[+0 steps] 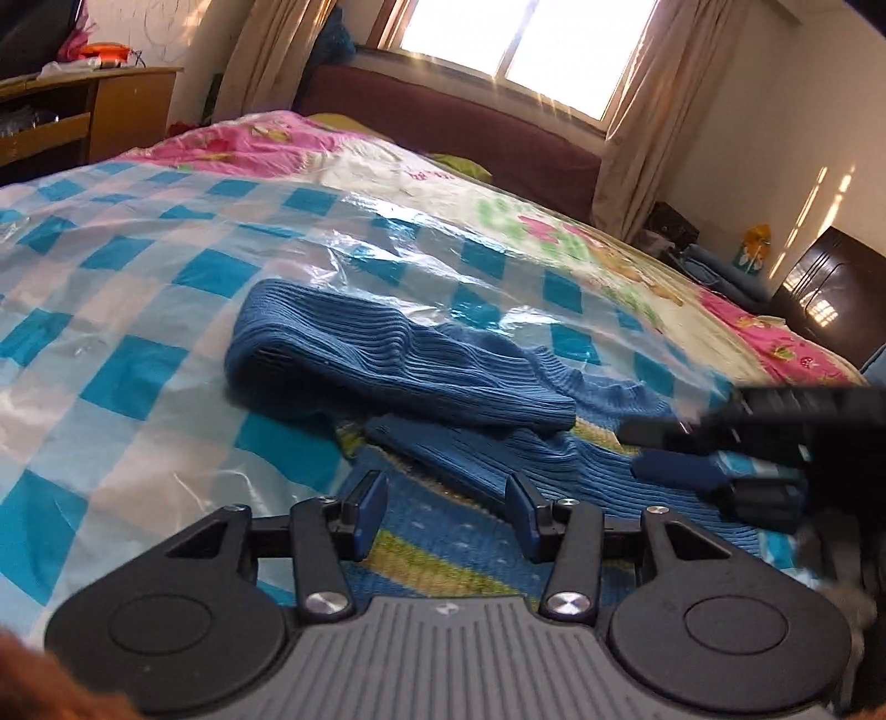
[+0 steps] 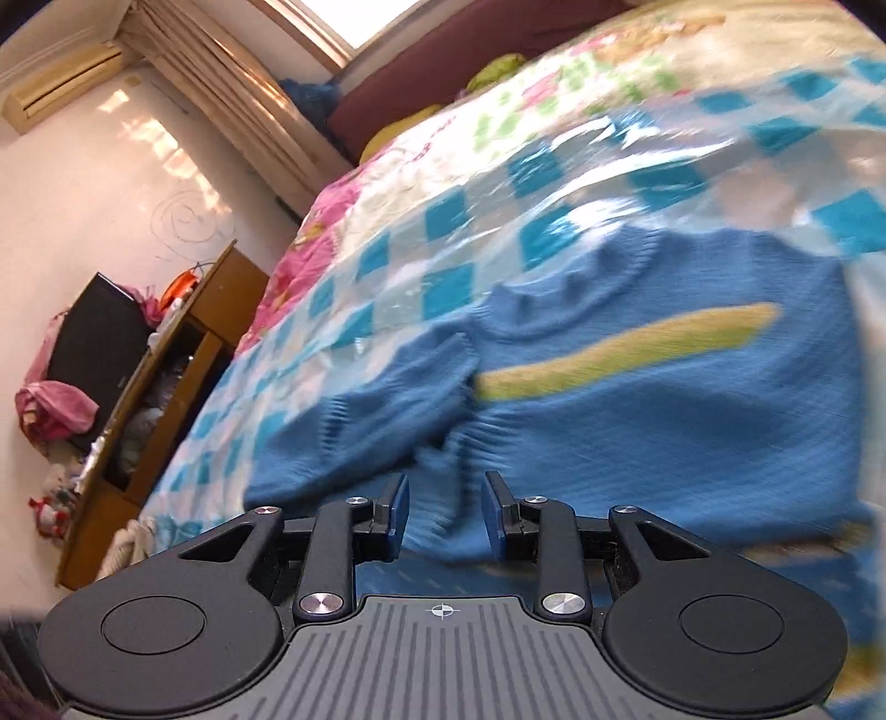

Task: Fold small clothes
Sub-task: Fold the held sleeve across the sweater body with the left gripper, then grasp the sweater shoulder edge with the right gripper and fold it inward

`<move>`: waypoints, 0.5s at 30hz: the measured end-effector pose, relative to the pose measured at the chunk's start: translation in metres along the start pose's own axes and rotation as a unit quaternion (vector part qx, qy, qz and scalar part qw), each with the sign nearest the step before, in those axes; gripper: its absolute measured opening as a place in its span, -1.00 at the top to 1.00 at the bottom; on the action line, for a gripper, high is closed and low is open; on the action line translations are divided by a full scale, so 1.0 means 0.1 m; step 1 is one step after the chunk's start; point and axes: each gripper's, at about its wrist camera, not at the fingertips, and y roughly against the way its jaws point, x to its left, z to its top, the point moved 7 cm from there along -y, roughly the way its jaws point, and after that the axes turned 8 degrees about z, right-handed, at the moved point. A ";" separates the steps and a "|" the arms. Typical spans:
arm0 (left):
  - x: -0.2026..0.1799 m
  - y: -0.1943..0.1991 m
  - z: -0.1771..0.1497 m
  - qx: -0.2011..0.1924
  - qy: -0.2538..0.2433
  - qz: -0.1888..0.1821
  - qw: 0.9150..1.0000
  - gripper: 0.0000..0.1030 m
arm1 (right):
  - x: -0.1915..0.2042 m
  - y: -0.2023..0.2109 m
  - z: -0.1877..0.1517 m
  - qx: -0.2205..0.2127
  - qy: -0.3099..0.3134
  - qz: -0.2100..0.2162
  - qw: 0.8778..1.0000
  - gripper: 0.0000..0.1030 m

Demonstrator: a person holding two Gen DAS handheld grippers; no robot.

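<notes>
Blue sweater (image 2: pixel 637 387) is spread on the bed (image 1: pixel 138 266), just ahead of both claws. Left claw (image 1: pixel 448 512) and right claw (image 2: pixel 446 512) are held wide, nothing gripped.

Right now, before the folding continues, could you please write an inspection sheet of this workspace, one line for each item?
Surface: bed covered by a shiny blue-and-white checked plastic sheet, with a flowered quilt beyond it.
Job's things: small blue knit sweater with a yellow-green stripe, lying on the sheet; one ribbed sleeve is folded across it.
Clutter: nothing seen on the sheet besides the sweater.
Grippers: left gripper open, holding nothing, low over the sweater's near edge; right gripper open above the sweater, its view blurred.
Cables: nothing seen.
Surroundings: wooden desk with pink cloth and an orange item, curtained window, dark headboard, wall air conditioner.
</notes>
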 end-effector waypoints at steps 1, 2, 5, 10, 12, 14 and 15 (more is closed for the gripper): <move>0.00 0.00 -0.01 -0.004 -0.002 -0.001 1.000 0.02 | 0.00 -0.09 0.05 -0.002 -0.010 -0.002 1.000 0.41; 0.01 0.00 -0.03 -0.005 0.000 -0.005 1.000 0.02 | 0.00 -0.18 0.10 -0.002 -0.020 -0.004 1.000 0.40; 0.06 -0.05 -0.06 0.004 0.013 -0.015 1.000 0.02 | -0.06 -0.42 0.18 0.004 -0.057 -0.011 0.998 0.33; 0.17 -0.13 -0.09 0.018 0.039 -0.028 0.999 0.02 | -0.09 -0.64 0.15 0.014 -0.096 -0.011 0.995 0.32; 0.19 -0.14 -0.10 0.019 0.044 -0.031 0.998 0.01 | -0.10 -0.70 0.14 0.014 -0.103 -0.015 0.994 0.28; 0.20 -0.14 -0.10 0.020 0.047 -0.033 0.998 0.01 | -0.13 -0.76 0.13 0.017 -0.115 -0.019 0.993 0.27; 0.20 -0.14 -0.10 0.020 0.048 -0.033 0.998 0.01 | -0.14 -0.79 0.12 0.015 -0.119 -0.025 0.993 0.27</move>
